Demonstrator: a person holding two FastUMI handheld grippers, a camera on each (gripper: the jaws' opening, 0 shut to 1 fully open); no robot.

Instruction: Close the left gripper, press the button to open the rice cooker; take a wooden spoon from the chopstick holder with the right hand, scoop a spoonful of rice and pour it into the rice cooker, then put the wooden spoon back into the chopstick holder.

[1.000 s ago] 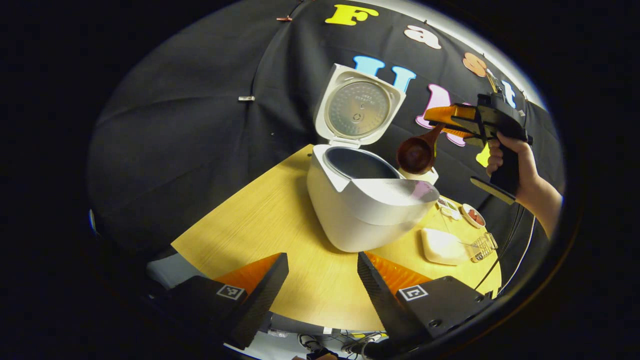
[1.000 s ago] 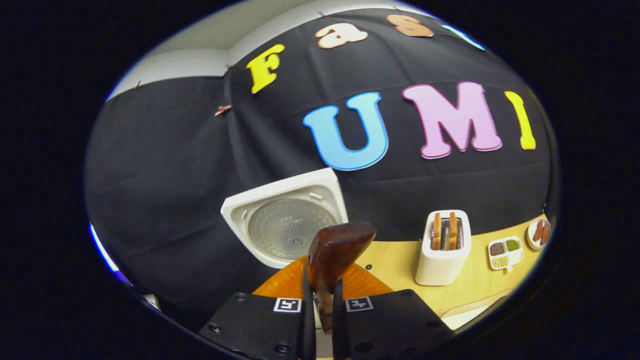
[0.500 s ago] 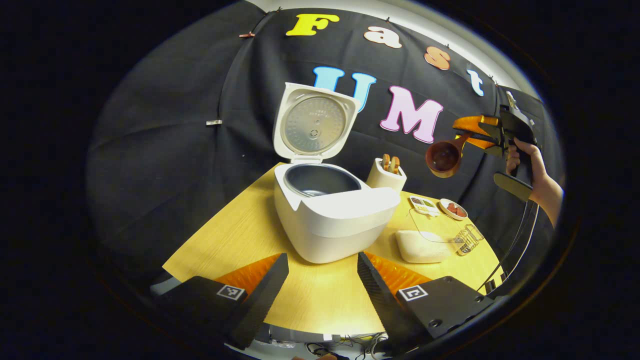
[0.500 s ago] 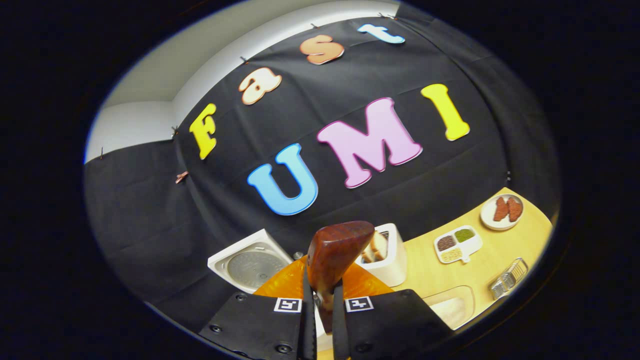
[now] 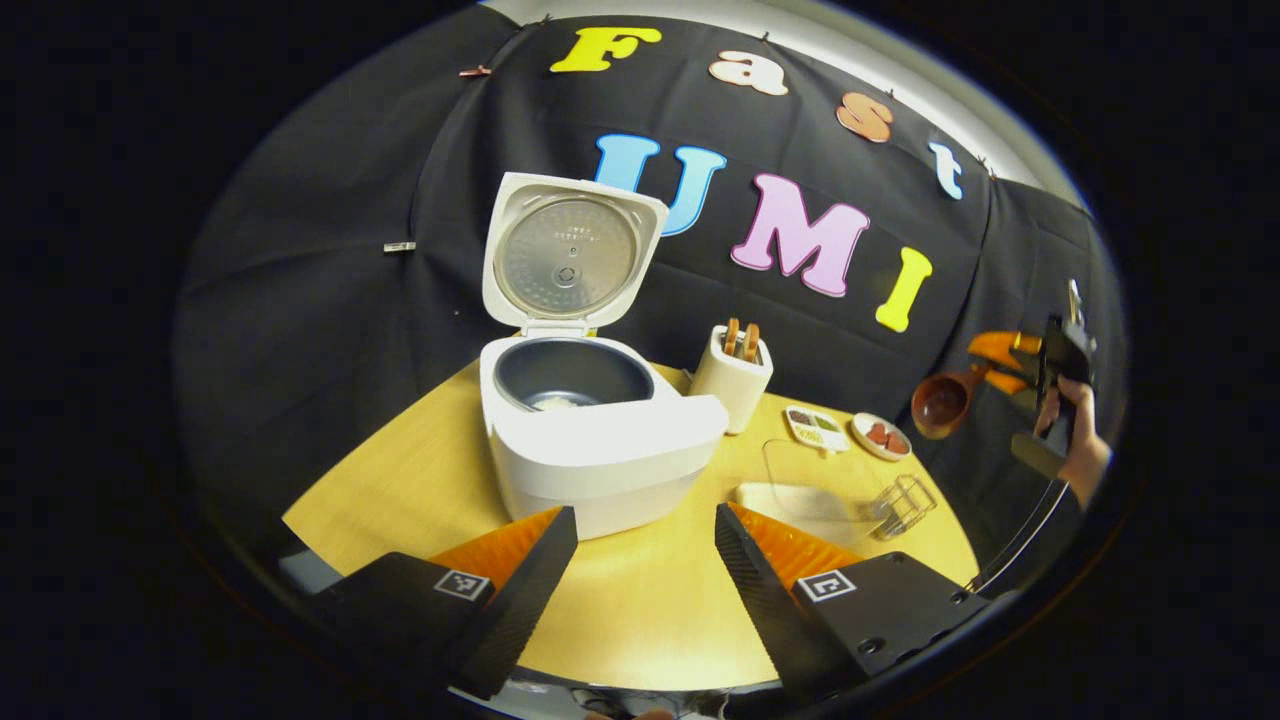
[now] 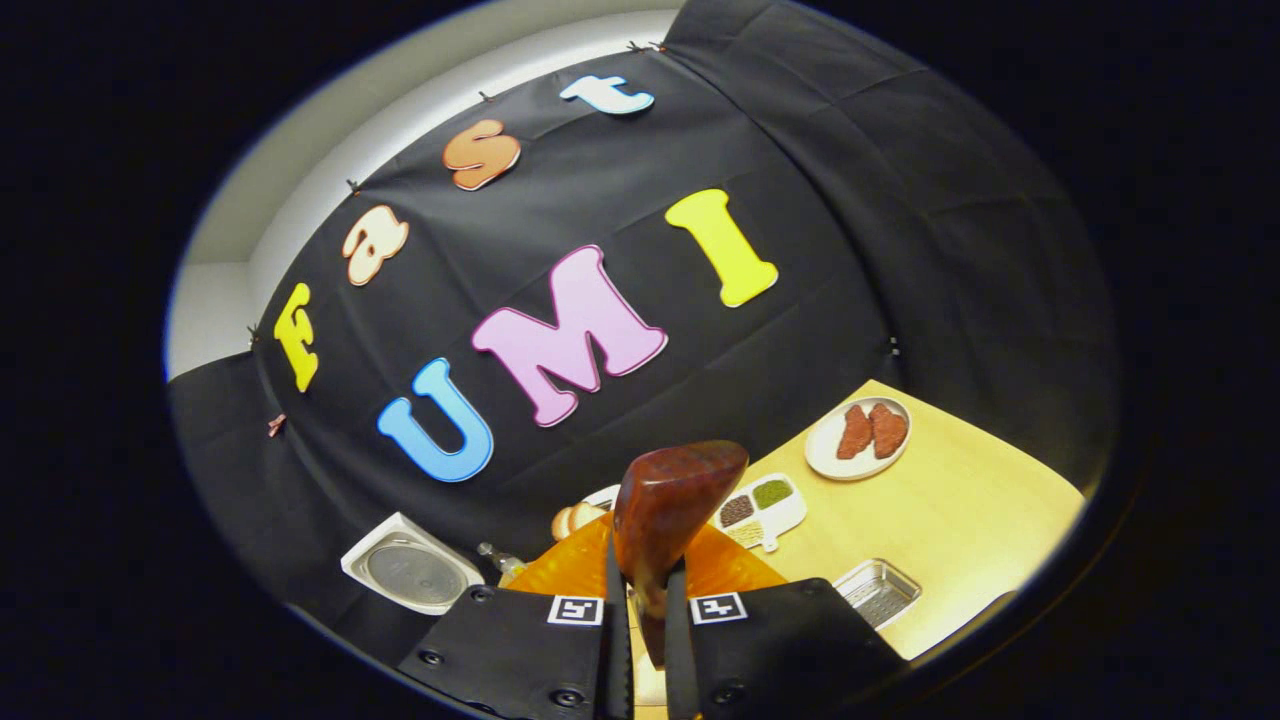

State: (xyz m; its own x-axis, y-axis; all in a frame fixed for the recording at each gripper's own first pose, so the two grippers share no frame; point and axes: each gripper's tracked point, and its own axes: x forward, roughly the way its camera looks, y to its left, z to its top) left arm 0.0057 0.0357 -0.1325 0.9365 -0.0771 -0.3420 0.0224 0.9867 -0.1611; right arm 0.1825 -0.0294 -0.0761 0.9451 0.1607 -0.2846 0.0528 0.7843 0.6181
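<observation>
1. Left gripper view: the left claw stands wide, its two fingers spread apart over the near edge of the table and holding nothing.
2. The rice cooker sits on the table just beyond the fingers, left of centre, with its lid swung up and standing upright behind the pot; a little pale rice lies at the bottom of the dark inner pot.
3. Right of the cooker and a bit farther back stands a white toaster with two slices in it. Farther right lie a small divided dish and a round plate with reddish pieces.
4. Near the right edge of the table are a clear box of rice and, touching or just beside it, a wire basket.
5. At the far right, off the table's edge, a hand holds the right claw in the air; it grips the wooden spoon by the handle, bowl pointing toward the table.
6. Right gripper view: the right claw is narrow, both fingers pressed on the spoon's handle, the bowl rising upright between them.
7. Beyond it, the divided dish and the plate lie on the table, the wire basket nearer, the cooker lid low at the left.
</observation>
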